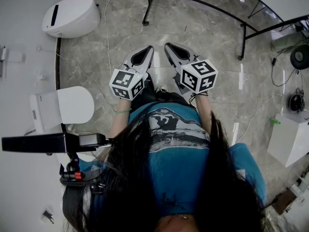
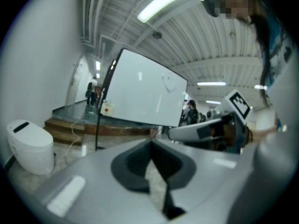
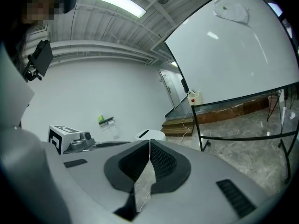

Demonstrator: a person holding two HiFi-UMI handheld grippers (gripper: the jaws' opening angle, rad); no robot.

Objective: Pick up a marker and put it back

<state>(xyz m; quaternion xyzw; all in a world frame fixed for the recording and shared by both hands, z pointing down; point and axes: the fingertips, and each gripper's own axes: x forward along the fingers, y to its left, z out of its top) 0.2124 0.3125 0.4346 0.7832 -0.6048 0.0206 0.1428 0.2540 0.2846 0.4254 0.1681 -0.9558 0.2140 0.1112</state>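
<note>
Clenched and empty, left claw (image 2: 150, 143) beside right claw (image 3: 149, 141); small wall shelf (image 3: 106, 121) with something green well beyond them.

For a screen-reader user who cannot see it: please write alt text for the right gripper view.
The right gripper fills the foreground, its jaws shut together with nothing between them, pointing out over a marbled floor. A large whiteboard on a black frame stands to the right, and a white wall is at the left.

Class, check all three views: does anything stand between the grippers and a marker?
No marker can be made out. The left gripper and right gripper, both shut and empty, point across the marble floor toward the whiteboard. Nothing visible stands between them and it.
</note>
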